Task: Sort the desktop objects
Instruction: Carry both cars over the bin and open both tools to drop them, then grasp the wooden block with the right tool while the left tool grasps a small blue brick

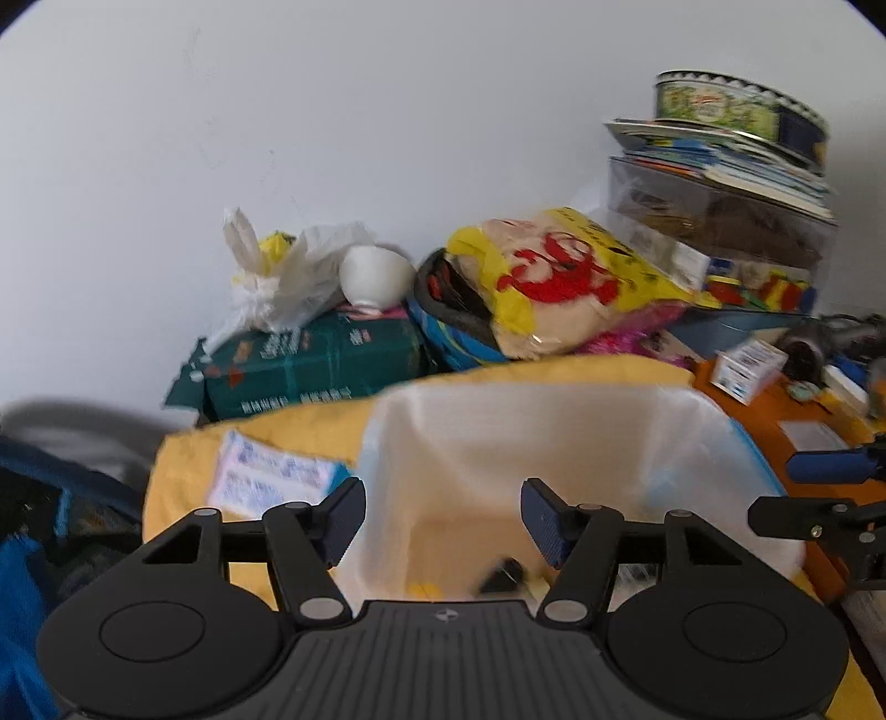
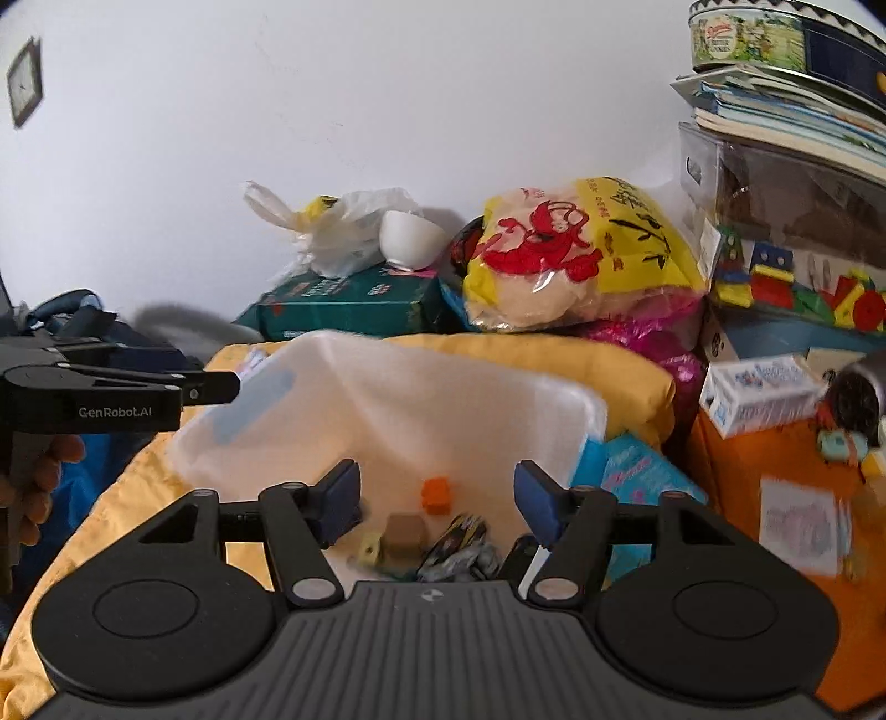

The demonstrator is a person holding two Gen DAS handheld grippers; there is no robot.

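A translucent white plastic bin [image 1: 531,437] [image 2: 387,410] stands on a yellow cloth [image 1: 183,476] [image 2: 554,354]. My left gripper [image 1: 443,520] is open and empty over the bin's near rim. My right gripper [image 2: 437,507] is open and empty above the bin. Inside the bin lie an orange block [image 2: 436,494], a tan block [image 2: 406,534], a small pale piece [image 2: 370,549] and a dark wrapped item [image 2: 457,545]. In the left wrist view a black object [image 1: 501,573] shows at the bin's bottom. The right gripper's finger shows at the right edge of the left wrist view [image 1: 825,523].
Behind the bin are a green package [image 2: 343,302], a white bowl [image 2: 410,238], a white plastic bag [image 2: 338,227] and a yellow lobster-print bag [image 2: 576,266]. An orange surface [image 2: 769,487] at right holds a white box [image 2: 758,396]. Books and a tin [image 2: 775,39] are stacked at the right.
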